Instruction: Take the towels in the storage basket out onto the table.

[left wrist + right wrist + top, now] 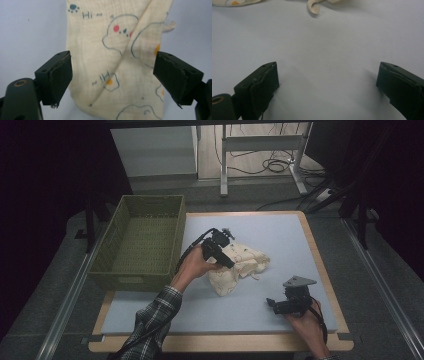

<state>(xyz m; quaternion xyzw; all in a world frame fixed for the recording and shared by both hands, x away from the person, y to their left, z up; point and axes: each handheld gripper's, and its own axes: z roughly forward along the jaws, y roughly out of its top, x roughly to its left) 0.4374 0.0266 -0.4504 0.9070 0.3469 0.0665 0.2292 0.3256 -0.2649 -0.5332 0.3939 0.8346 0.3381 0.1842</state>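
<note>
A cream cloth printed with small cartoon figures and "Hi" lies folded and rumpled near the middle of the pale blue mat. My left gripper hovers over the cloth's left part, held by a hand in a plaid sleeve. In the left gripper view the cloth lies below and between the jaws; my left gripper is open and the pads do not touch the cloth. My right gripper rests near the front right of the mat. It stands open over bare mat, with the cloth's edge farther off.
A green woven basket stands at the left edge of the table, with nothing showing inside it. The table's wooden rim frames the mat. Beyond the table are desk legs and cables on the floor.
</note>
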